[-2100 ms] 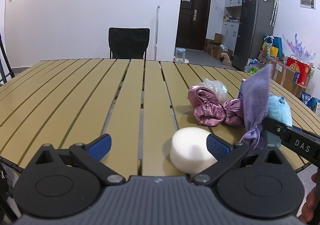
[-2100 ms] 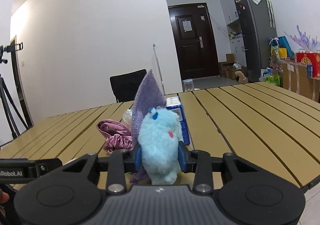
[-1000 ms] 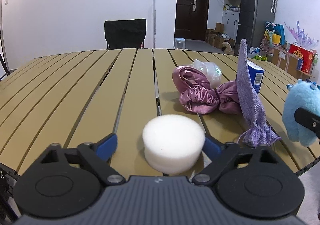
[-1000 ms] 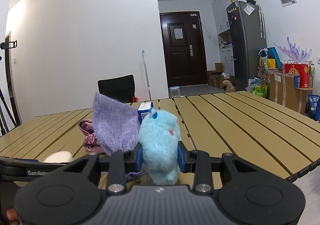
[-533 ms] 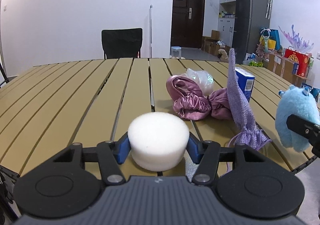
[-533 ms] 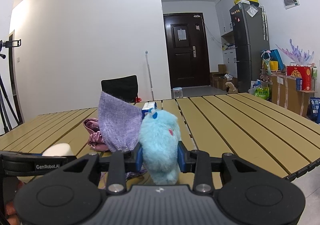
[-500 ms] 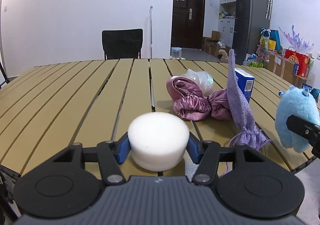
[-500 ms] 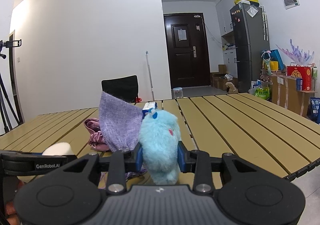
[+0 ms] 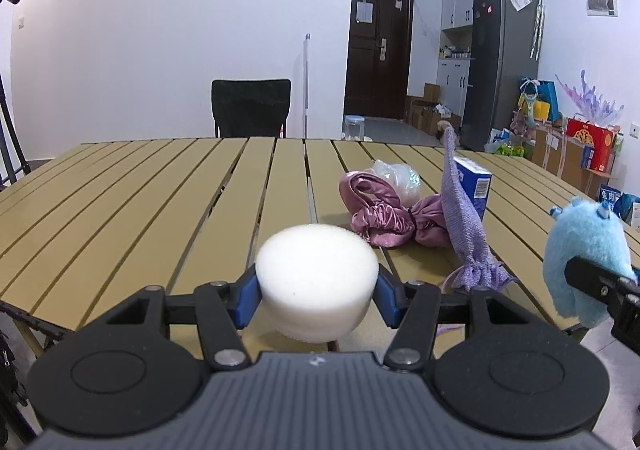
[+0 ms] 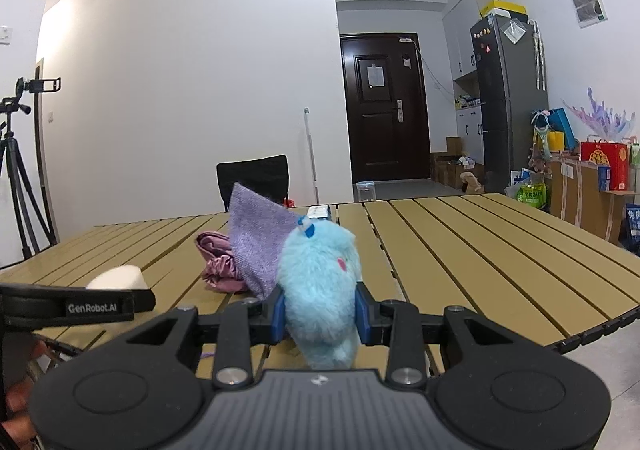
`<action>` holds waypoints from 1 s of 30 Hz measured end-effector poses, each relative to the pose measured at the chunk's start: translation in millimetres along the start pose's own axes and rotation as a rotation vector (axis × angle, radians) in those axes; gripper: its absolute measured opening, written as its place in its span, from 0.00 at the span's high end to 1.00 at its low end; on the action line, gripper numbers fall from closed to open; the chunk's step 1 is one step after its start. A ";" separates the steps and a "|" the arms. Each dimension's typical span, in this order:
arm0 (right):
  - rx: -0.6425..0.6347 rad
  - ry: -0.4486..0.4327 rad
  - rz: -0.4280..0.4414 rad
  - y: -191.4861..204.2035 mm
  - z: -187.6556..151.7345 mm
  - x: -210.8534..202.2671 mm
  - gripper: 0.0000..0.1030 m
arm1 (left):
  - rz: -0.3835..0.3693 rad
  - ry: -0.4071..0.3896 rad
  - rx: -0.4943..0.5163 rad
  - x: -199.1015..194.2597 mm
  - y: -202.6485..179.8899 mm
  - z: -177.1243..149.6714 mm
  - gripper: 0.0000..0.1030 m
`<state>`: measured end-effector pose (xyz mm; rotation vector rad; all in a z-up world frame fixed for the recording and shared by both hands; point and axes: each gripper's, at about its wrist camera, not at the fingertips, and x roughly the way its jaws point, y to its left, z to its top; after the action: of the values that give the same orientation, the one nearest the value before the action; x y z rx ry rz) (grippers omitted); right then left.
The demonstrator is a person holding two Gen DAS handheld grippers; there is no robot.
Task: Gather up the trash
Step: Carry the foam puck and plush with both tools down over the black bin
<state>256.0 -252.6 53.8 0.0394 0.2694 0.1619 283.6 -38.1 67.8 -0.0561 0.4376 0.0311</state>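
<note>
Left gripper: blue pads pressed on both sides of a white foam puck, jaws just drawn in onto it, puck over the near edge of the slatted table. Farther right on the table: pink satin cloth, upright purple mesh pouch, blue carton behind. Right gripper: narrow, clamped on a light-blue plush toy.

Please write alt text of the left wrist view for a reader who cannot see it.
The left tool grips a round white sponge over a slatted wooden table. Behind lie pink satin cloth, a purple pouch and a blue carton; at right, a blue plush toy.
</note>
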 end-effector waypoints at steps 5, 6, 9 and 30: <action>-0.003 0.013 0.012 3.7 -8.3 -13.4 0.68 | -0.009 -0.026 0.009 -17.2 2.4 -5.5 0.43; -0.003 0.020 0.014 4.6 -11.2 -16.0 0.68 | -0.011 -0.030 0.013 -21.0 3.0 -7.8 0.43; -0.009 0.032 0.018 8.6 -17.9 -24.2 0.68 | -0.018 -0.036 0.017 -31.6 4.5 -14.6 0.43; -0.015 0.154 0.055 32.1 -69.4 -72.3 0.68 | -0.008 0.037 0.034 -80.0 20.7 -66.3 0.43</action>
<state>163.6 -231.7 7.8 0.0197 0.4215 0.2222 182.3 -22.9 40.8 -0.0252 0.4745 0.0151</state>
